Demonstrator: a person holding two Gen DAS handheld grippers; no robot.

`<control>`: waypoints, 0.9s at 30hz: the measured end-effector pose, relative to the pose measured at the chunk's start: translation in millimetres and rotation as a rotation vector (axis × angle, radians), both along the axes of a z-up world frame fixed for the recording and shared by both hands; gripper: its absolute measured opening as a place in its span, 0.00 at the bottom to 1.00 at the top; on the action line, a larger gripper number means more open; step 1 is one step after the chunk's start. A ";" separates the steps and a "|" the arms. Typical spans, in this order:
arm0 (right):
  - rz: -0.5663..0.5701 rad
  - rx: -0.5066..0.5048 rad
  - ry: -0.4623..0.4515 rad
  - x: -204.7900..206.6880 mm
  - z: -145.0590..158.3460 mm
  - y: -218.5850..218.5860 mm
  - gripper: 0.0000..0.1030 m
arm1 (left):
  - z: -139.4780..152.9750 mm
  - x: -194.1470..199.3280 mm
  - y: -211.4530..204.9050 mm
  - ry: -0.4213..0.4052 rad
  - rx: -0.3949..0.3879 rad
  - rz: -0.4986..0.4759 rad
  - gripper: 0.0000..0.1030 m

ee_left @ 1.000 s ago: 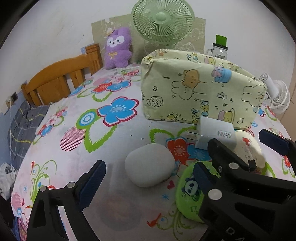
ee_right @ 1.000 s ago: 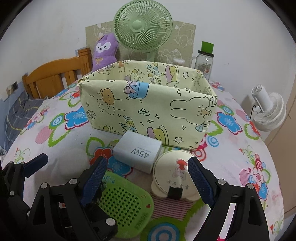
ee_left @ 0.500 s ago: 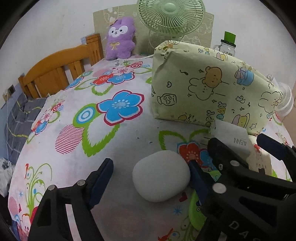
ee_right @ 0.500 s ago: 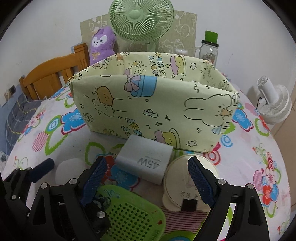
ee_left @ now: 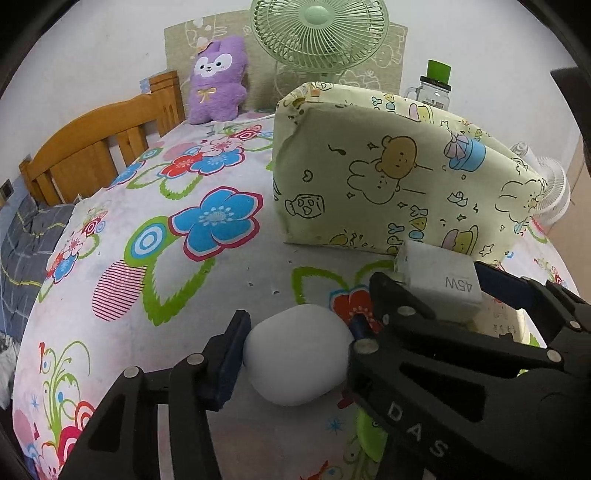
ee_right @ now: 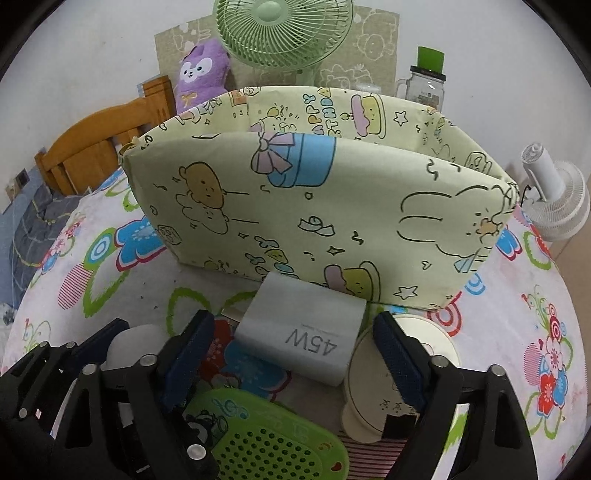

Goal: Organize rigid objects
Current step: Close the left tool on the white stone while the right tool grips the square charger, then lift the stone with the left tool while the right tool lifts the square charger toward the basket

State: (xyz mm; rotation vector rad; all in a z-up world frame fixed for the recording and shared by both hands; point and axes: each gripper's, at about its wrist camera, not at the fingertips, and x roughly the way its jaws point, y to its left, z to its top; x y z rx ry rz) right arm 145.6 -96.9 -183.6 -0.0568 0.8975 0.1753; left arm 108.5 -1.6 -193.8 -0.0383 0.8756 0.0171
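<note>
Floral bedsheet point(ee_left: 221, 221) below, my left gripper point(ee_left: 295, 350) has just closed onto the smooth white oval case point(ee_left: 297, 363); next I lift it into the yellow cartoon-print fabric bin point(ee_left: 388, 177).

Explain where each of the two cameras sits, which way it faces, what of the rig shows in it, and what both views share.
Left wrist: on the left gripper, facing forward and down at the tabletop; its jaws, just closing, flank the white rounded case, the right gripper at the frame's right.
Right wrist: on the right gripper, facing the cartoon-print fabric box; its jaws, just narrowing, straddle the 45W charger untouched.
Shared: box, charger, case, green fan, purple plush.
</note>
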 end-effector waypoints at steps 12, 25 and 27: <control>0.010 -0.006 0.000 -2.6 3.0 -1.4 0.76 | -0.5 0.6 -1.5 0.005 -0.002 -0.010 0.55; -0.012 -0.002 -0.025 -19.3 13.9 -12.4 0.63 | 7.2 -12.4 -9.0 -0.009 -0.010 -0.028 0.55; 0.000 0.004 -0.020 -20.5 16.4 -13.5 0.59 | 8.9 -13.7 -10.0 -0.013 -0.010 -0.027 0.55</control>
